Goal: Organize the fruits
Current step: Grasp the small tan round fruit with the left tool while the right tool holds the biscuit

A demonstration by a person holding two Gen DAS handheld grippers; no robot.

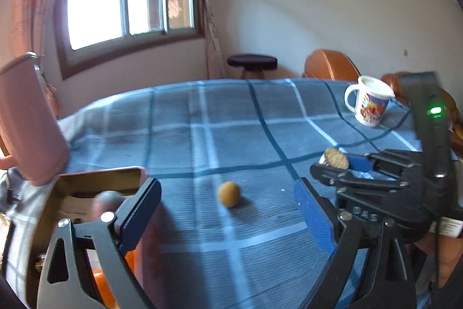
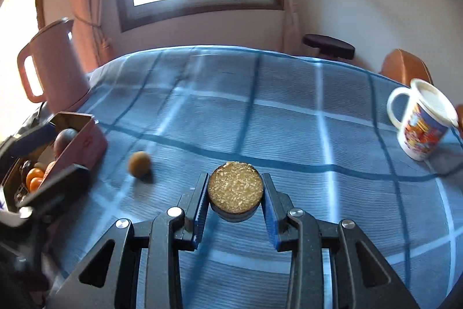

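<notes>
Right wrist view shows the right gripper [image 2: 235, 194] with its fingers clamped on a round, crumb-topped disc [image 2: 235, 190] (fruit slice or biscuit, I cannot tell) held above the worktop [image 2: 289, 135]. At the left edge an open box [image 2: 86, 146] already holds several fruits: two small oranges [image 2: 34, 178] and a darker round one [image 2: 65, 138]. One brown fruit [image 2: 139, 163] lies loose on the cloth beside the box. The left gripper [image 1: 228, 210] hangs with fingers wide apart, the loose fruit between and beyond them. I judge the sorting partly done. A mug [image 2: 422, 120] stands far right.
</notes>
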